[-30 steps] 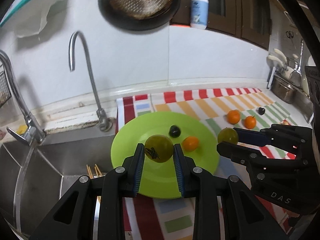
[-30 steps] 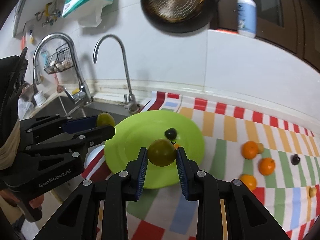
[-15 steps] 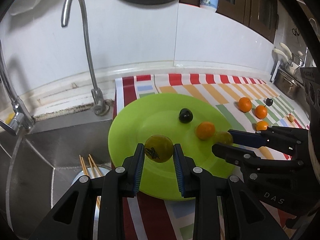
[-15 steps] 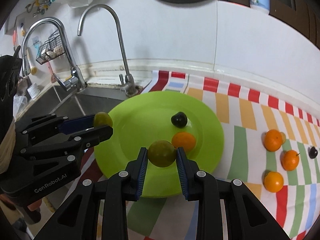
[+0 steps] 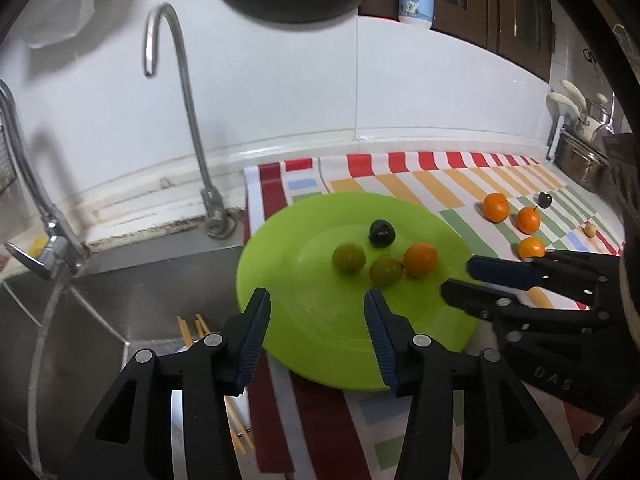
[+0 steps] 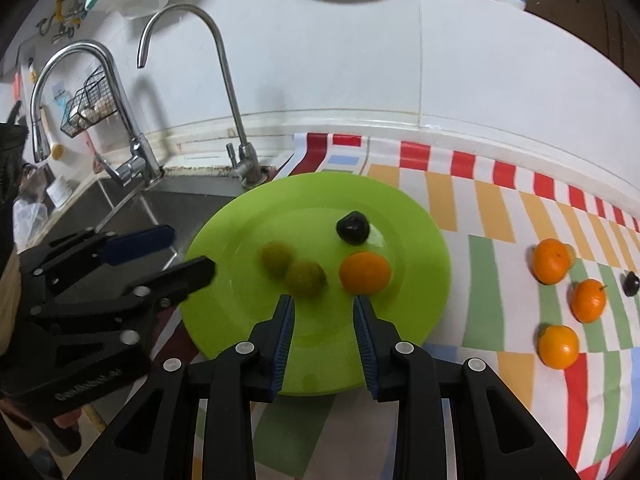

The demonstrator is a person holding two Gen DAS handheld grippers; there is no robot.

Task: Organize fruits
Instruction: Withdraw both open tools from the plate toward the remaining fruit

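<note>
A lime green plate (image 5: pixel 320 320) (image 6: pixel 240 232) lies on the striped cloth beside the sink. On it sit two green fruits (image 5: pixel 348 257) (image 5: pixel 385 270), an orange one (image 5: pixel 420 259) and a dark one (image 5: pixel 381 233). The right wrist view shows the same green fruits (image 6: pixel 275 259) (image 6: pixel 305 278), the orange (image 6: pixel 365 272) and the dark fruit (image 6: pixel 352 227). My left gripper (image 5: pixel 316 304) is open and empty over the plate's near side. My right gripper (image 6: pixel 323 309) is open and empty just behind the fruits.
Three oranges (image 6: pixel 551 261) (image 6: pixel 588 300) (image 6: pixel 558 346) and a dark fruit (image 6: pixel 631 282) lie on the cloth (image 6: pixel 500 220) to the right. A steel sink (image 5: pixel 120 300) with two taps (image 5: pixel 188 120) is on the left; chopsticks (image 5: pixel 192 324) lie in it. A utensil rack (image 5: pixel 576 148) stands far right.
Both grippers have opened and let go of their green fruits, which now lie on the plate next to the orange one. Both grippers have drawn back slightly.
</note>
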